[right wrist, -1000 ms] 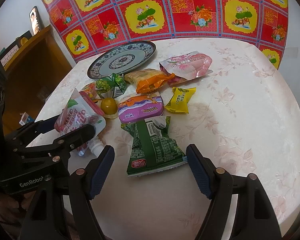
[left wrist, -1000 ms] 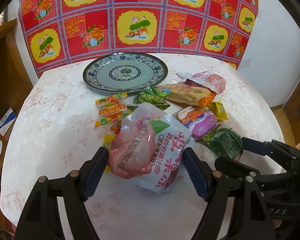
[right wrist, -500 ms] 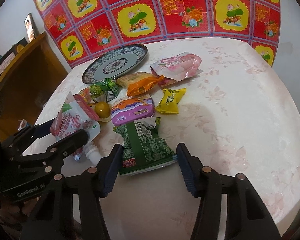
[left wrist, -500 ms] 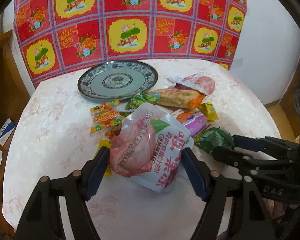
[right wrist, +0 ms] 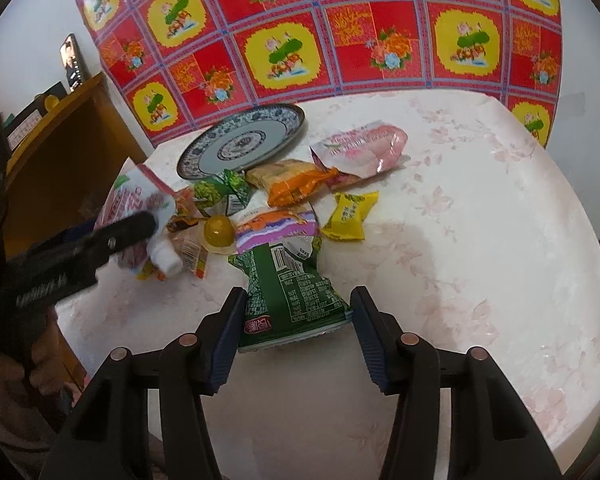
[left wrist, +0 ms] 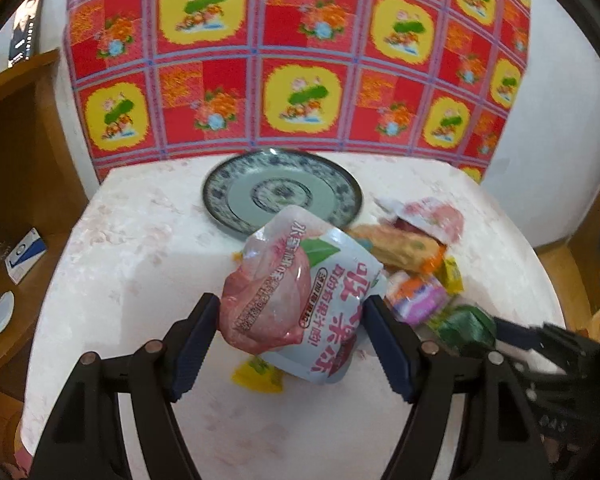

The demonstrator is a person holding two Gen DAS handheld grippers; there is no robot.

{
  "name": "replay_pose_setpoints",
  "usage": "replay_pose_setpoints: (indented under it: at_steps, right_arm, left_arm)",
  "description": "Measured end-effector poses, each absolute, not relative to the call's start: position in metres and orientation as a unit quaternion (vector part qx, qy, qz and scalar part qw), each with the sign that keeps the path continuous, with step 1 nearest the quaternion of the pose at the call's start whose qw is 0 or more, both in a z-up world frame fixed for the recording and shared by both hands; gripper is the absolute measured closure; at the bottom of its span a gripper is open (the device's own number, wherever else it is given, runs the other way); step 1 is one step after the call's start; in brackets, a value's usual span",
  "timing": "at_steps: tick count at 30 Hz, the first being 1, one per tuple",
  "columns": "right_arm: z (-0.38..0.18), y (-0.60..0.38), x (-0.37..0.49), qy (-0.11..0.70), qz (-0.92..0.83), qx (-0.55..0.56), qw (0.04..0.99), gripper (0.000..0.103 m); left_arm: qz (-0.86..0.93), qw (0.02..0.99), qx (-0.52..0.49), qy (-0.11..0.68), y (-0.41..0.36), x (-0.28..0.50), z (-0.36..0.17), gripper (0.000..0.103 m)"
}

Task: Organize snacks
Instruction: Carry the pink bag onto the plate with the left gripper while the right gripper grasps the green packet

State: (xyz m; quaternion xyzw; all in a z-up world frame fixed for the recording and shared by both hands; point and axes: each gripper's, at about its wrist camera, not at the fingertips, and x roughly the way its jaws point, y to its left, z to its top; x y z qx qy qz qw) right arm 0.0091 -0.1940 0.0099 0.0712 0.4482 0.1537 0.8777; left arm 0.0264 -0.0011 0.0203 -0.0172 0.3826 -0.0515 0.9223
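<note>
The peach jelly pouch (left wrist: 300,300) is clamped in the left gripper (left wrist: 290,334) and held above the table, short of the plate (left wrist: 280,196). The green snack bag (right wrist: 292,296) is pinched by the right gripper (right wrist: 296,332). Carrying to the plate seems next.

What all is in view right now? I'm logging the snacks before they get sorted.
pink-and-white jelly pouch: 1, held in the left gripper
green foil snack bag: 1, between the right gripper's fingers
blue-patterned ceramic plate: 1, far side of the table
pink plastic packet: 1, right of the plate
orange wrapped pastry: 1, mid pile
purple snack pack: 1, mid pile
yellow candy wrapper: 1, right of the pile
yellow jelly cup: 1, left of the purple pack
left gripper: shut on the pouch
right gripper: closed on the bag
</note>
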Motion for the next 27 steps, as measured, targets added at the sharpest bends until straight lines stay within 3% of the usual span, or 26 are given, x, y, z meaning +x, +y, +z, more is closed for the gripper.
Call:
replay_pose_setpoints:
  at_steps: [27]
  right_arm:
    - [0.028, -0.182, 0.014, 0.414, 0.185, 0.053, 0.890, 0.049]
  left_arm:
    - [0.003, 0.924, -0.028, 0.381, 0.022, 0.147, 0.000, 0.025]
